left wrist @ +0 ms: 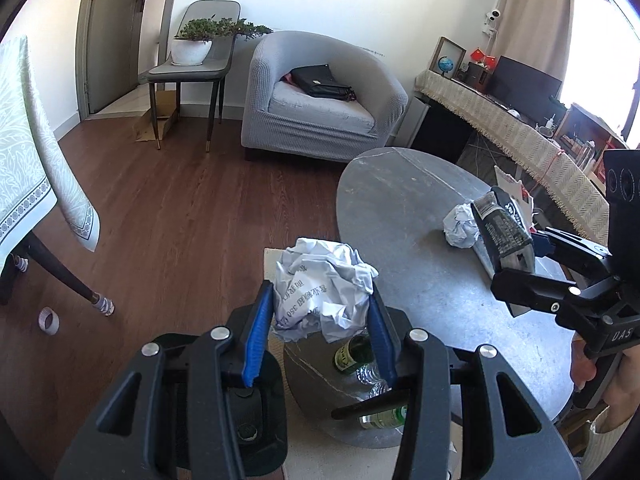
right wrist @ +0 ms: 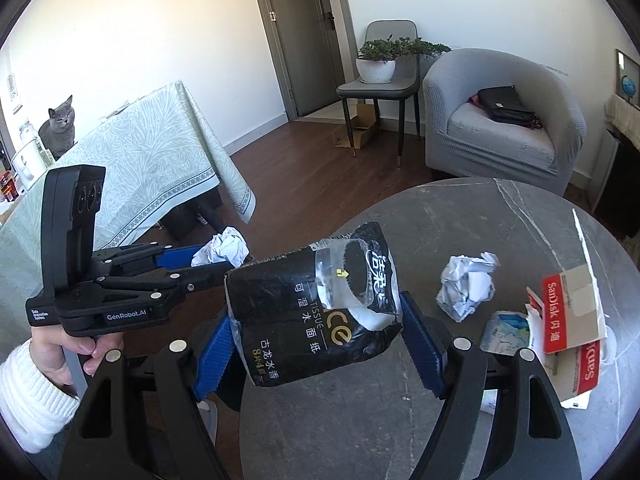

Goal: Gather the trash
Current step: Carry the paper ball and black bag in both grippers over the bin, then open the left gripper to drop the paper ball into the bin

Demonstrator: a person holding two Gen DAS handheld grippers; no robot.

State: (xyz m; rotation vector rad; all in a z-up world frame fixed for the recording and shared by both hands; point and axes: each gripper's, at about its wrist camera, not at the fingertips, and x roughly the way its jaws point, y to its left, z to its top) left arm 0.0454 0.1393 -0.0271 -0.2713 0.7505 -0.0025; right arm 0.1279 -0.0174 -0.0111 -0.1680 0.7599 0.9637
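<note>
My left gripper (left wrist: 320, 292) is shut on a crumpled white paper ball (left wrist: 324, 292) with printed text, held between its blue pads above the floor beside the round grey table (left wrist: 400, 184). Under it lie a green bottle (left wrist: 354, 354) and clear plastic bottles on a grey marbled surface or bin. My right gripper (right wrist: 316, 320) is shut on a black tissue pack (right wrist: 320, 312), lifted over the table's near edge. In the right wrist view the left gripper (right wrist: 208, 260) sits to the left with the paper ball (right wrist: 224, 246). A second crumpled paper (right wrist: 466, 286) lies on the table.
Torn red-and-white cardboard packaging (right wrist: 572, 320) and a blue-white wrapper (right wrist: 504, 332) lie at the table's right. A grey armchair (right wrist: 500, 120), a chair with a potted plant (right wrist: 376, 68), a cloth-covered table (right wrist: 140, 152) with a grey cat (right wrist: 60, 124), and a tape roll (left wrist: 48, 320) surround the wooden floor.
</note>
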